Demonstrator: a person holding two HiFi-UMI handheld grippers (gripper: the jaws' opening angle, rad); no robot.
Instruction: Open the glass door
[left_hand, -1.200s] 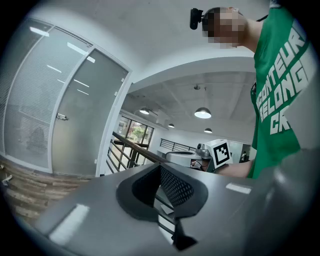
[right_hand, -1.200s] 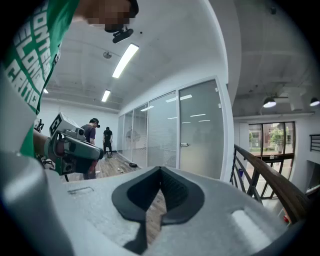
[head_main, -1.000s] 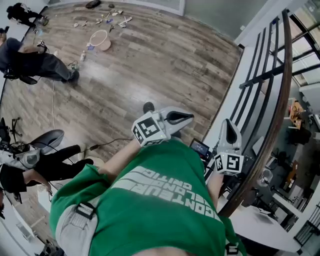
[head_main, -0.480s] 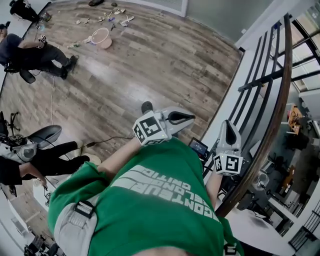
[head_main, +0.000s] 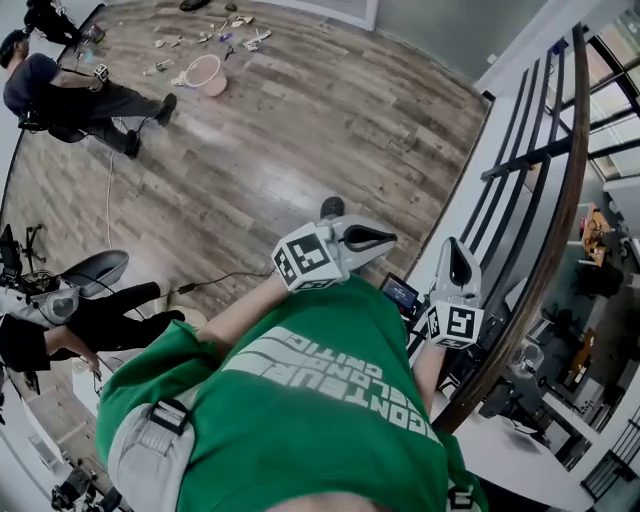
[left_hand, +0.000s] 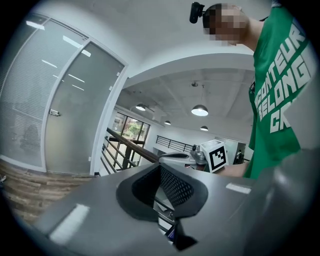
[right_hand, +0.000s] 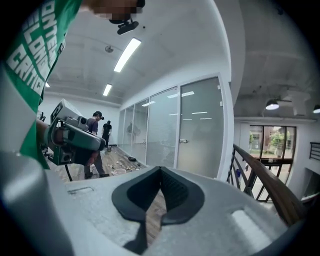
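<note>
Both clenched, empty: left hand-held gripper (left_hand: 160, 167), right hand-held gripper (right_hand: 160, 170). Glass door (right_hand: 200, 130) well apart; handle (right_hand: 183, 141) barely discernible.

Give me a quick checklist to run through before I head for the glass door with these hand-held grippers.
1. Glass door in sight: ok, ahead in the right gripper view, and it looks shut.
2. Door handle within reach: not ok, it is far from both grippers.
3. Left hand-held gripper empty: ok, jaws together on nothing.
4. Right hand-held gripper empty: ok, jaws together on nothing.
5. Jaws open to take the handle: not ok, both are shut.
6. Floor to the door clear: cannot tell, clutter lies near the glass wall.
</note>
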